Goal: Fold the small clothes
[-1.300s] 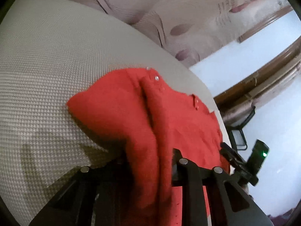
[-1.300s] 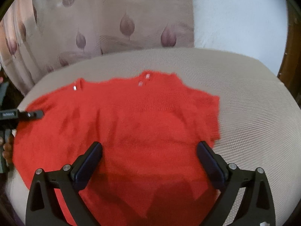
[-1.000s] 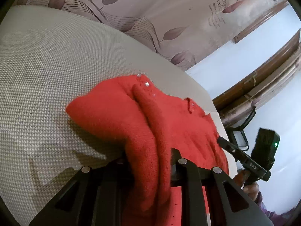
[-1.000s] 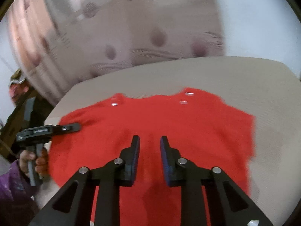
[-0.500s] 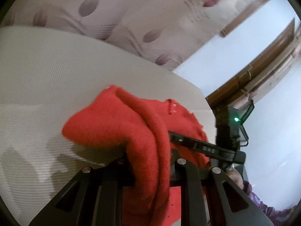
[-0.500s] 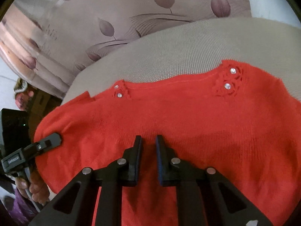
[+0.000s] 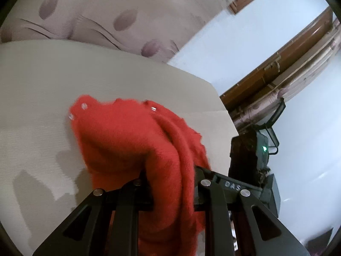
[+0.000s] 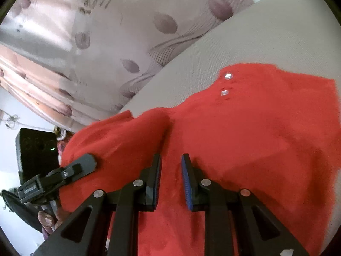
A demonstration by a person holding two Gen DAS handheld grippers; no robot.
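Since a second ago, more of the red sweater [image 7: 132,140] has been drawn across itself toward the right gripper [image 8: 170,179], and the right view has been rolled. Nearest, a thick fold is clamped between the left gripper [image 7: 170,183] pads. Right jaws are opening slightly, nothing between them, poised over the flat part. Beyond, the garment is spread on the beige table [image 7: 42,81]; curtain [image 8: 106,32] behind.

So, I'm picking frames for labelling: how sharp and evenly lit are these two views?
Left wrist view: the red sweater is soft with motion blur, and grey shadows fall on the beige surface. Right wrist view: curtain smeared and glaring, sweater edges fuzzy; fisheye bending in both.
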